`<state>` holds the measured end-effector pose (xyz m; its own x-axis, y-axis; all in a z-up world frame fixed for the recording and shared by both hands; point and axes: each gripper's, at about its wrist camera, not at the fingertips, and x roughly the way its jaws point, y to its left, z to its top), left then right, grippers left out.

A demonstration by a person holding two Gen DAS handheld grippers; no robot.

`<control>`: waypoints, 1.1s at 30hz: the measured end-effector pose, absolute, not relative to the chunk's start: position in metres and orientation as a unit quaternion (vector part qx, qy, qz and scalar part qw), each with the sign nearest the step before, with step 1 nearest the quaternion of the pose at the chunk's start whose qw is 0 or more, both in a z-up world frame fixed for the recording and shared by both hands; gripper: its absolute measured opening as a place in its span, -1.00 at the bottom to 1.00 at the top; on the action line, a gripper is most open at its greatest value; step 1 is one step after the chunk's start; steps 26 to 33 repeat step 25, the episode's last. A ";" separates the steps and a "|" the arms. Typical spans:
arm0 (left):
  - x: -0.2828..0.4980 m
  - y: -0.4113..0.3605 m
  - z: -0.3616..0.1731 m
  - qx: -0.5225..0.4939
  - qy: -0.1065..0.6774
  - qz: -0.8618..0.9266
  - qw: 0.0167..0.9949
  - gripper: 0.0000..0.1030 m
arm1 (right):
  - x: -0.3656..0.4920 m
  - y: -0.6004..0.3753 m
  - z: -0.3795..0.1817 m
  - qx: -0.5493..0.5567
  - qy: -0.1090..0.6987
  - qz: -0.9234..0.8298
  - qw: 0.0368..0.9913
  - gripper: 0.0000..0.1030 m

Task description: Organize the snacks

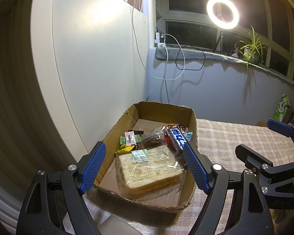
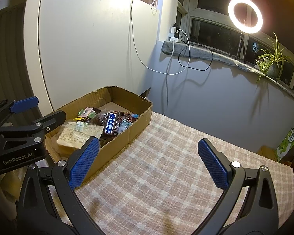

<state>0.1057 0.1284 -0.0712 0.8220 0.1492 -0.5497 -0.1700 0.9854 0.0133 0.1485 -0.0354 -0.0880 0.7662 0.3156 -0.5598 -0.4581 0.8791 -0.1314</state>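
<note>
Left wrist view: the left gripper (image 1: 145, 166) hangs spread wide over a cardboard box (image 1: 193, 123), holding nothing. Nearest inside lies a clear-wrapped bread slice (image 1: 151, 170), then a dark Snickers bar (image 1: 176, 140) and small candies (image 1: 130, 139) behind. Right wrist view: the right gripper (image 2: 149, 162), jaws apart and empty, hovers above the plaid tablecloth (image 2: 166, 146) beside the box.

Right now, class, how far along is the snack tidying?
Done: the bread pack, chocolate bar and small sweets lie in the cardboard box. In hand: nothing; the left hand-held gripper and right hand-held gripper are open. Left: no loose snacks on the checked cloth.
</note>
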 end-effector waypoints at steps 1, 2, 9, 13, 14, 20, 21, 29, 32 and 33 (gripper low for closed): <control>0.106 0.128 -0.071 -0.018 0.287 0.083 0.954 0.58 | 0.149 -0.035 -0.088 -0.131 0.272 0.208 0.930 0.99; 0.106 0.128 -0.071 -0.018 0.287 0.084 0.954 0.58 | 0.149 -0.035 -0.089 -0.131 0.272 0.208 0.930 0.99; 0.106 0.129 -0.072 -0.017 0.287 0.084 0.954 0.58 | 0.148 -0.034 -0.092 -0.133 0.274 0.209 0.929 0.99; 0.106 0.130 -0.073 -0.017 0.287 0.084 0.954 0.58 | 0.149 -0.035 -0.093 -0.133 0.276 0.209 0.929 0.99; 0.105 0.130 -0.073 -0.017 0.287 0.085 0.954 0.58 | 0.149 -0.035 -0.093 -0.134 0.276 0.209 0.929 0.99; 0.106 0.129 -0.073 -0.014 0.286 0.085 0.954 0.58 | 0.149 -0.035 -0.094 -0.135 0.278 0.209 0.928 0.99; 0.106 0.128 -0.073 -0.011 0.285 0.086 0.955 0.58 | 0.149 -0.035 -0.094 -0.135 0.279 0.209 0.927 0.99; 0.106 0.127 -0.074 -0.007 0.285 0.089 0.954 0.58 | 0.149 -0.034 -0.094 -0.135 0.279 0.208 0.928 0.99; 0.106 0.127 -0.074 -0.007 0.285 0.089 0.954 0.58 | 0.149 -0.034 -0.094 -0.135 0.279 0.208 0.928 0.99; 0.106 0.127 -0.074 -0.007 0.285 0.089 0.954 0.58 | 0.149 -0.034 -0.094 -0.135 0.279 0.208 0.928 0.99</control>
